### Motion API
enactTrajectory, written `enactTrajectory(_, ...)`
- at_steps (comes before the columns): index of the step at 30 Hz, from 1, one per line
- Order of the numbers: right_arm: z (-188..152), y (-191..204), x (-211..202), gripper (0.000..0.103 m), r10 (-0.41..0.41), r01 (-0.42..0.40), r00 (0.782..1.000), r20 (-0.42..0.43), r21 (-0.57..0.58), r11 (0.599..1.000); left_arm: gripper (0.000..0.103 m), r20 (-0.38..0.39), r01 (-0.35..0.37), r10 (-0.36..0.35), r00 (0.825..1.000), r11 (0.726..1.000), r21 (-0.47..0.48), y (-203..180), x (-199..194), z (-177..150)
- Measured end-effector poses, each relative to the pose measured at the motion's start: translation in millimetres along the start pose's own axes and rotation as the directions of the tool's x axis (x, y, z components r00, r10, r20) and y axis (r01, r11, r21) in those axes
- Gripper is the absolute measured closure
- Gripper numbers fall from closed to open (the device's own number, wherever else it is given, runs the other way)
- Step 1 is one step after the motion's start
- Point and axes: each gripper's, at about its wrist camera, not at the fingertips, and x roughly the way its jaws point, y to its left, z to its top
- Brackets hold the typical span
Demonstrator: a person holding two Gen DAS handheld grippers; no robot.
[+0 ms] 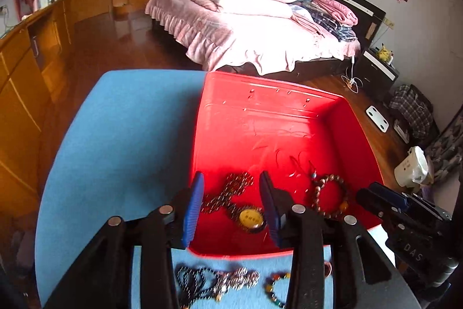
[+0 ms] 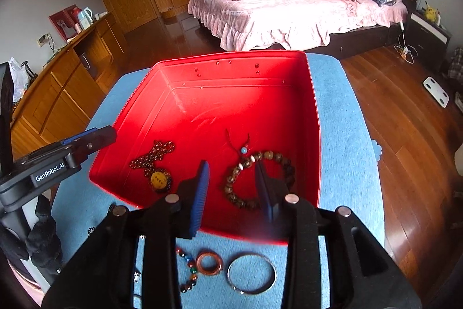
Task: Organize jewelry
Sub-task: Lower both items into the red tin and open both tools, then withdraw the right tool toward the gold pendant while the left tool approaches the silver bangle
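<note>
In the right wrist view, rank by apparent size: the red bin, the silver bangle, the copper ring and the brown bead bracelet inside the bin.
1. Red bin
2. Brown bead bracelet and silver bangle: similar, and the bangle is nearer the camera, so unranked
3. Copper ring

Left tongs [image 1: 231,201] and right tongs [image 2: 233,181] both gape, empty.

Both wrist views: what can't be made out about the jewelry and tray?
- Left wrist: beaded necklace and colourful bead bracelet on the blue cloth are blurred, cut by gripper arms and the bottom edge.
- Left wrist: yellow pendant lettering too small to read.
- Right wrist: red tray near rim hidden behind the right gripper.
- Right wrist: wooden bead bracelet partly covered by a finger.
</note>
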Motion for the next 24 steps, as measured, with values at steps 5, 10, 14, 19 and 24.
enactTrajectory(5, -18, 2, -11, 0.069, 0.012, -0.012, 1.000, 0.002, 0.015, 1.000, 0.056, 0.010, -0.013, 0.013, 1.000, 1.000, 0.006, 4, -17, -17)
enactTrajectory(10, -43, 8, -31, 0.057, -0.004, 0.003, 0.999, 0.033, 0.005, 1.000, 0.046, 0.035, -0.033, 0.032, 0.999, 0.999, 0.016, 7, -38, -40)
enactTrajectory(14, -63, 11, -48, 0.052, 0.004, -0.004, 0.998, 0.055, -0.001, 1.000, 0.040, 0.064, -0.057, 0.056, 0.996, 0.998, 0.022, 10, -55, -61)
enactTrajectory(19, -90, 16, -66, 0.040, -0.002, 0.002, 0.997, 0.071, 0.002, 1.000, 0.028, 0.083, -0.082, 0.079, 0.993, 0.996, 0.037, 11, -73, -88)
enactTrajectory(24, -112, 24, -79, 0.016, -0.018, 0.019, 0.997, 0.070, -0.012, 1.000, 0.018, 0.068, -0.117, 0.112, 0.991, 0.990, 0.084, 8, -79, -115)
